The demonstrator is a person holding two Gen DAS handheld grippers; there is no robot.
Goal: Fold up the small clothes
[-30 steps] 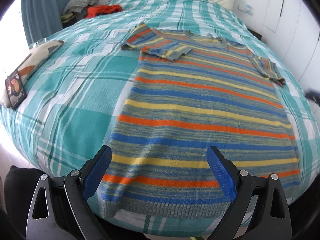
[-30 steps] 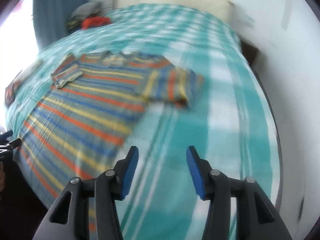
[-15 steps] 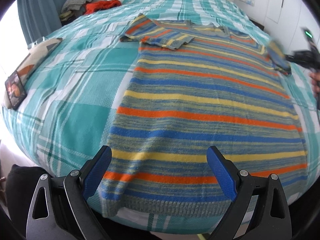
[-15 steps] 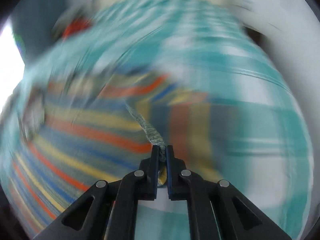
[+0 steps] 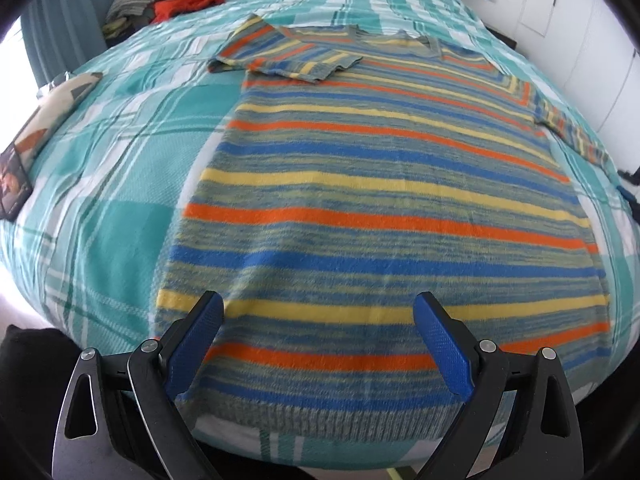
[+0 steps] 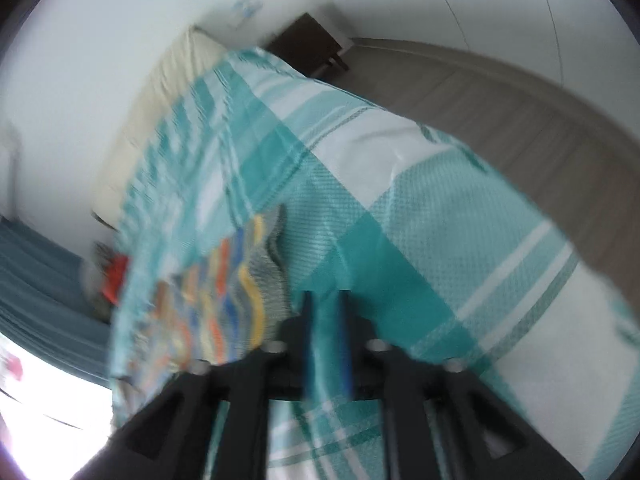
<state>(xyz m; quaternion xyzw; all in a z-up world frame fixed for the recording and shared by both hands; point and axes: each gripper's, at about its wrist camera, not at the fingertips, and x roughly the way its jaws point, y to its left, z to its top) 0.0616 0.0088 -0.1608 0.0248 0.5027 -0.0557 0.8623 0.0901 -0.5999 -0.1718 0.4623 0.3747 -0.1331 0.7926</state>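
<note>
A knit T-shirt (image 5: 360, 200) striped in orange, blue, yellow and grey lies flat on the teal plaid bedspread (image 5: 112, 184). Its left sleeve (image 5: 288, 60) is folded in over the chest. Its right sleeve (image 5: 572, 132) lies stretched out towards the bed's right side. My left gripper (image 5: 320, 312) hovers open over the hem, with nothing between its blue pads. In the blurred, rolled right wrist view, my right gripper (image 6: 326, 300) has its jaws opening with only bedspread showing in the narrow gap. The right sleeve (image 6: 256, 280) lies just to the left of its fingers.
A pile of red and grey clothes (image 5: 172, 0) sits at the bed's far left corner. A patterned cushion (image 5: 60, 100) and a dark flat item (image 5: 12, 184) lie at the left edge. A dark nightstand (image 6: 308, 44) and wooden floor (image 6: 520, 92) lie beyond the bed's right side.
Half a second ago my right gripper was shut on the right sleeve's edge; it has let go, and its view has rolled. The sleeve now lies pulled outward. My left gripper stayed put.
</note>
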